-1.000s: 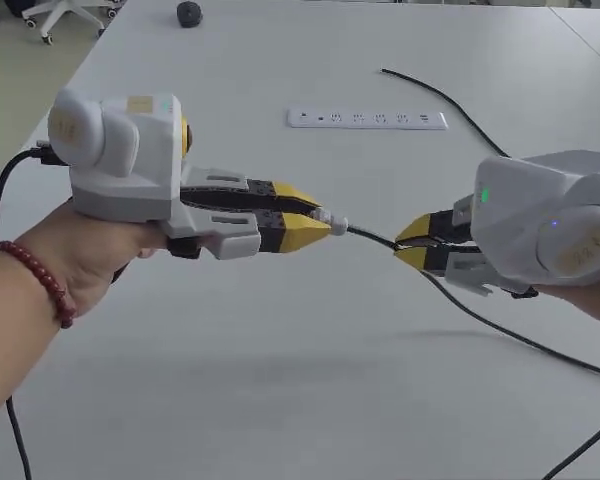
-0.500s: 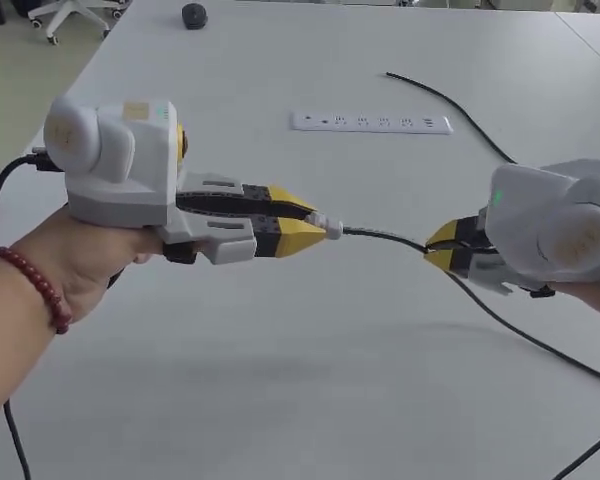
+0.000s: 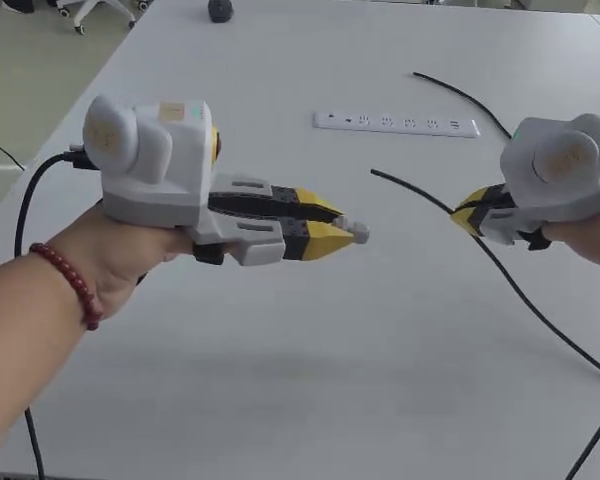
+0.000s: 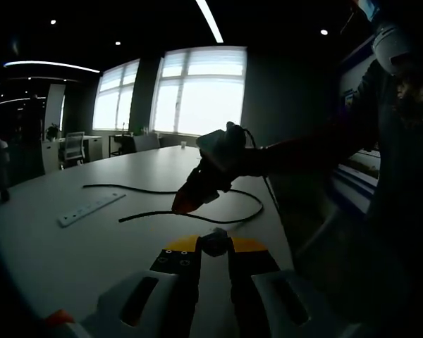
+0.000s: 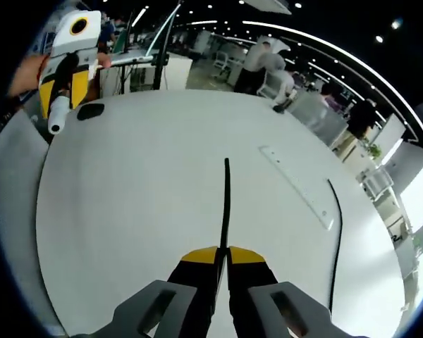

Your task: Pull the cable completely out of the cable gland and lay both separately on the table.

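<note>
My left gripper (image 3: 340,233) hovers above the white table (image 3: 280,380), shut on a small grey cable gland (image 3: 357,233) that pokes out past its yellow tips. In the left gripper view the gland (image 4: 215,241) sits between the tips. My right gripper (image 3: 467,216) is shut on the black cable (image 3: 410,188), whose free end juts left, apart from the gland. The rest of the cable trails down to the right over the table. In the right gripper view the cable (image 5: 225,190) runs straight ahead from the jaws, and the left gripper (image 5: 56,105) with the gland (image 5: 54,125) is at upper left.
A white power strip (image 3: 395,123) lies at the table's far middle, with a second black cable (image 3: 460,95) just beyond it. A dark round object (image 3: 220,10) sits at the far edge. The table's left edge borders open floor with an office chair (image 3: 90,8).
The right gripper has drawn away to the right with the cable, and the cable's end has come out of the gland. The left gripper still holds the gland.
</note>
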